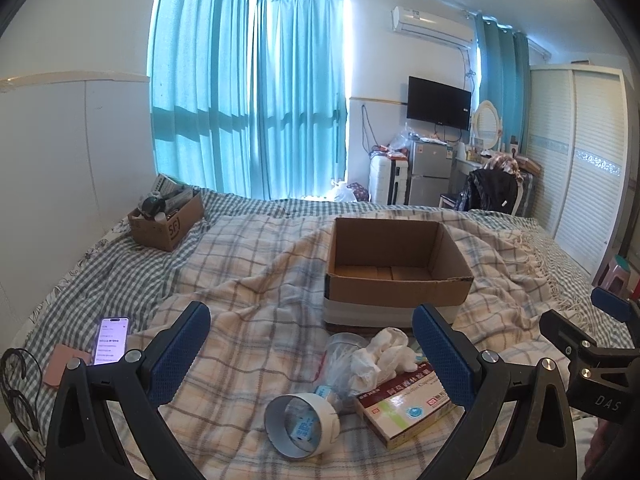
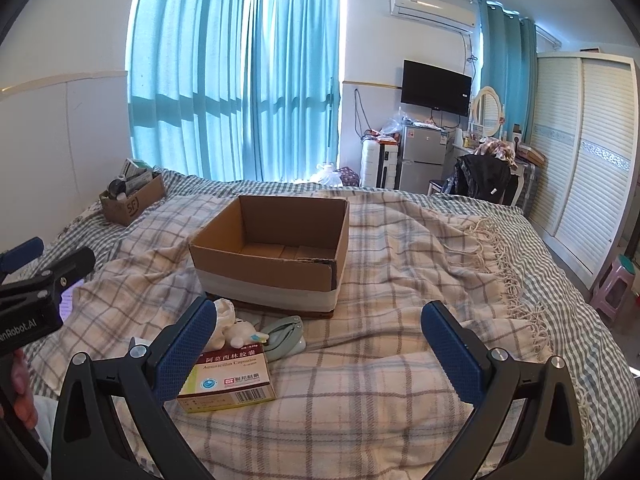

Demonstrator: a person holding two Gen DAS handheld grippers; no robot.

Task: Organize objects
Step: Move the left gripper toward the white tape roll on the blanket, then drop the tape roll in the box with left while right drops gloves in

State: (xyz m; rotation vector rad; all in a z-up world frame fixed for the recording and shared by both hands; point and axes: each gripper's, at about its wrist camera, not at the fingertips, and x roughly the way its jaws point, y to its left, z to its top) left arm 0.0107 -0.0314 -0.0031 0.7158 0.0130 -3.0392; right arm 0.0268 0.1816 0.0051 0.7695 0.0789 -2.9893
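Plaid blanket (image 2: 360, 360), "Amoxicillin Capsules" box (image 2: 228, 380), "SF" carton (image 1: 168, 226)

Left tongs (image 1: 312, 352) and right tongs (image 2: 316, 344) both gape wide with nothing between the blue pads, held level side by side, fingers (image 2: 20, 392) of one hand gripping the left handle.

teal curtains (image 1: 248, 92) backlit | wall TV (image 1: 439, 103) | white wardrobe (image 1: 576, 160) | plaid bed (image 2: 380, 280)

The open box (image 1: 396, 280) is matt brown cardboard with a smooth white band, on a soft woven checked blanket (image 2: 380, 360). The medicine packet (image 2: 228, 380) is glossy printed card; the tape roll (image 1: 302, 424) looks smooth white plastic.
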